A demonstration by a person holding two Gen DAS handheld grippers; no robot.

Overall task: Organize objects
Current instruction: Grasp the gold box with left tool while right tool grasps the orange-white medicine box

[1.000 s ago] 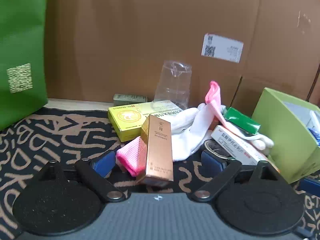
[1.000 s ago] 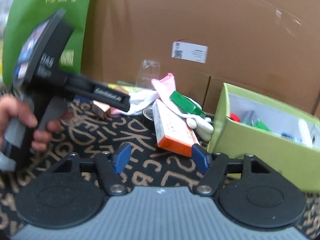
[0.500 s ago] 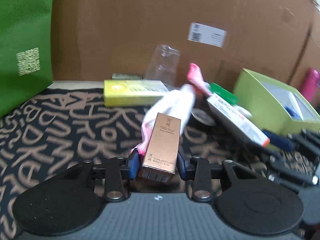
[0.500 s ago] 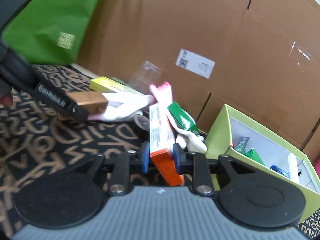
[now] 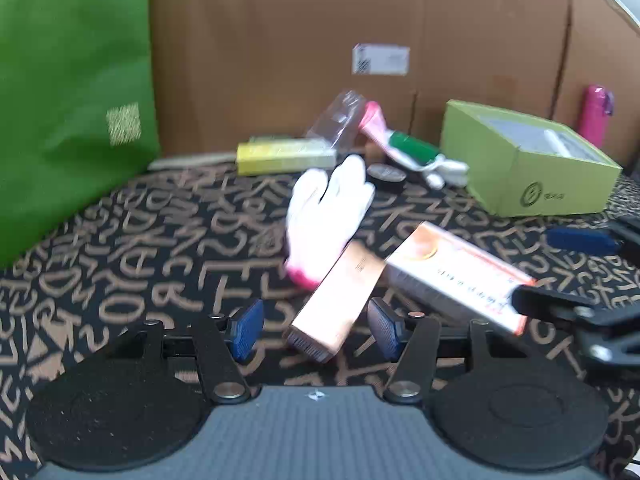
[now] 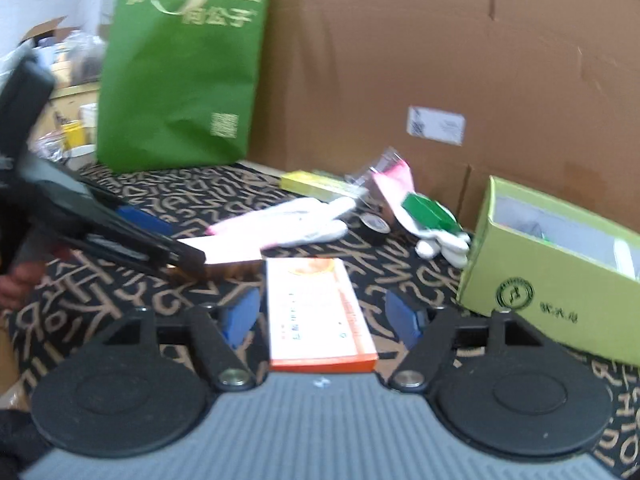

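Note:
My left gripper (image 5: 316, 326) is open. A copper box (image 5: 336, 304) lies on the patterned cloth between its fingers, touching neither pad. A white glove with a pink cuff (image 5: 326, 216) lies just beyond it. My right gripper (image 6: 320, 316) is open too, around a white and orange medicine box (image 6: 316, 312) lying flat on the cloth; that box also shows in the left wrist view (image 5: 456, 276). The left gripper's fingers (image 6: 132, 236) reach in from the left of the right wrist view.
A light green open box (image 6: 552, 264) with items inside stands at the right, also in the left wrist view (image 5: 532, 168). A yellow box (image 5: 286, 156), a clear cup (image 5: 340, 122), a green packet (image 5: 412, 148) and tape roll lie near the cardboard wall. A green bag (image 6: 180, 72) stands left.
Both grippers have opened and pulled back toward the near side. The copper box and the medicine box, held half a second ago, now lie on the cloth. The glove came along.

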